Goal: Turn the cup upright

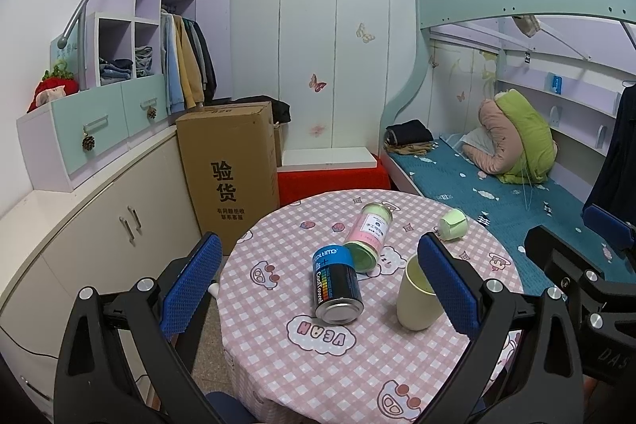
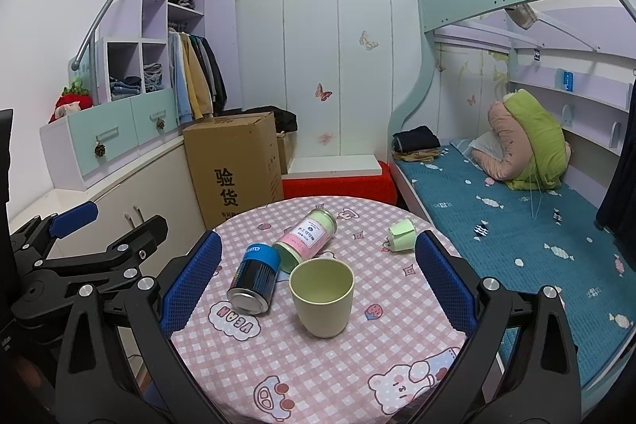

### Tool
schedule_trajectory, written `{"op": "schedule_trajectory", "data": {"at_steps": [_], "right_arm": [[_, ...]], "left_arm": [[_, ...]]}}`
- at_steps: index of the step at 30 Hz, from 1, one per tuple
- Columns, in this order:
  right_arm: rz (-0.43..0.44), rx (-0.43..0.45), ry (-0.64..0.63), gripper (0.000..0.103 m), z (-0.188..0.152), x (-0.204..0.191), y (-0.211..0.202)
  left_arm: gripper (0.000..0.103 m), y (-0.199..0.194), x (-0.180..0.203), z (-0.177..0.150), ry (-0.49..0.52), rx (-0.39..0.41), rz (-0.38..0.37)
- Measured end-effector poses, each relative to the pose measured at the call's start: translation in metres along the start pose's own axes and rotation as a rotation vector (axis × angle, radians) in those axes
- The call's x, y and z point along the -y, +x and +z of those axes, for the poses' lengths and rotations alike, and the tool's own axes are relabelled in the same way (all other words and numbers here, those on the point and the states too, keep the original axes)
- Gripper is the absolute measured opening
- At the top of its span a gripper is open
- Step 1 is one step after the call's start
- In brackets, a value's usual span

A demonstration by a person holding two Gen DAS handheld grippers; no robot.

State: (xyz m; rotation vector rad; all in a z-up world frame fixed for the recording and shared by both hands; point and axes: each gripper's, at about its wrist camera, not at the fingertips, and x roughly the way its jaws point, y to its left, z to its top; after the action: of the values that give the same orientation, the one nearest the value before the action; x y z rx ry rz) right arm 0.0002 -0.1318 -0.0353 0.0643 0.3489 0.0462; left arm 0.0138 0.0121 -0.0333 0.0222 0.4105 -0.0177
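A pale green cup (image 2: 322, 299) stands upright, mouth up and empty, on the round table with a pink checked cloth (image 2: 318, 364); in the left wrist view the cup (image 1: 415, 299) is partly behind my left gripper's right finger. My right gripper (image 2: 318, 277) is open with the cup between and just beyond its blue pads, not touching. My left gripper (image 1: 318, 285) is open and empty, held over the table's near left side. A small green mug (image 2: 402, 235) lies on its side at the table's far right, also in the left wrist view (image 1: 454, 223).
A black and blue can (image 2: 254, 279) and a pink and green canister (image 2: 308, 239) lie on their sides left of the cup. A cardboard box (image 2: 234, 165) and cabinets (image 2: 119, 193) stand to the left. A bed (image 2: 516, 225) runs along the right.
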Motion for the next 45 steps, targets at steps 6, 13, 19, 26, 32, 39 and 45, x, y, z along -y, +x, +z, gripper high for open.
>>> {"op": "schedule_trajectory", "data": {"at_steps": [6,13,19,26,32,39,45], "right_arm": [[0.001,0.002,0.001,0.098,0.0002,0.0003,0.0009],[0.001,-0.001,0.003,0.098,-0.0002,-0.0001,0.0002],[0.001,0.001,0.004,0.098,-0.0014,0.0005,-0.0007],[0.000,0.000,0.003,0.098,-0.0019,0.0008,-0.0005],[0.002,-0.001,0.005,0.098,-0.0013,0.0009,-0.0017],[0.001,0.000,0.006,0.098,-0.0007,-0.0006,-0.0013],[0.004,-0.001,0.008,0.098,-0.0016,0.0006,-0.0017]], "left_arm": [[0.095,-0.0015,0.0000,0.0005,0.000,0.004,0.002],[0.095,-0.0022,0.0005,0.0010,0.001,0.004,0.002],[0.095,-0.0022,0.0007,0.0010,0.001,0.005,0.002],[0.095,-0.0019,0.0008,0.0003,0.000,0.004,0.002],[0.095,-0.0030,0.0002,0.0014,-0.002,0.010,-0.009],[0.095,-0.0030,-0.0012,0.0027,0.005,0.016,-0.002],[0.095,-0.0030,-0.0012,0.0025,0.006,0.016,-0.003]]}}
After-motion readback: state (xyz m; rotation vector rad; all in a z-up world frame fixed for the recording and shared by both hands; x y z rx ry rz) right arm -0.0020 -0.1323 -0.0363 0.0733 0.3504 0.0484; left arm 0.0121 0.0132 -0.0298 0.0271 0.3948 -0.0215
